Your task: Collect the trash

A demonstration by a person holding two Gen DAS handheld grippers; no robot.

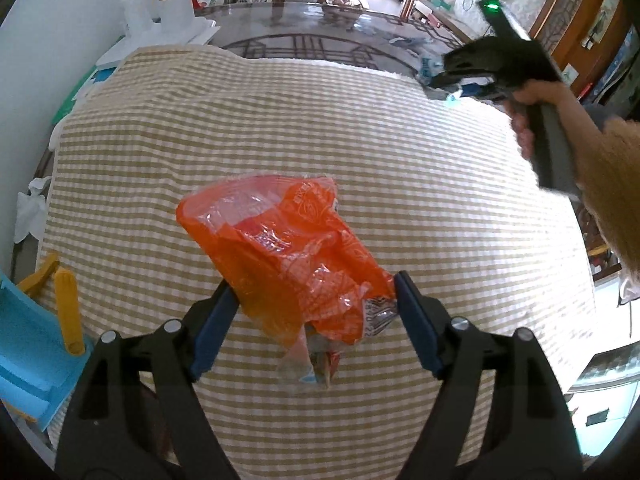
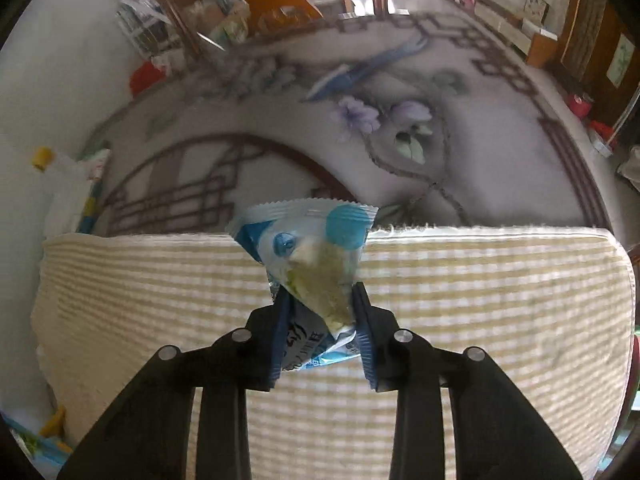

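Print on both wrappers was too small and creased to read. The left claw (image 1: 314, 292) stood wide, its blue pads flanking a crumpled orange wrapper (image 1: 288, 248) lying on the checked cloth (image 1: 280, 120) over the surface; contact could not be told. The right claw (image 2: 320, 304) was clamped on a blue-and-white snack packet (image 2: 308, 248), greenish crumbs inside, at the cloth's far edge.

Print on the orange wrapper (image 1: 288, 248) and blue packet (image 2: 308, 264) is illegible.
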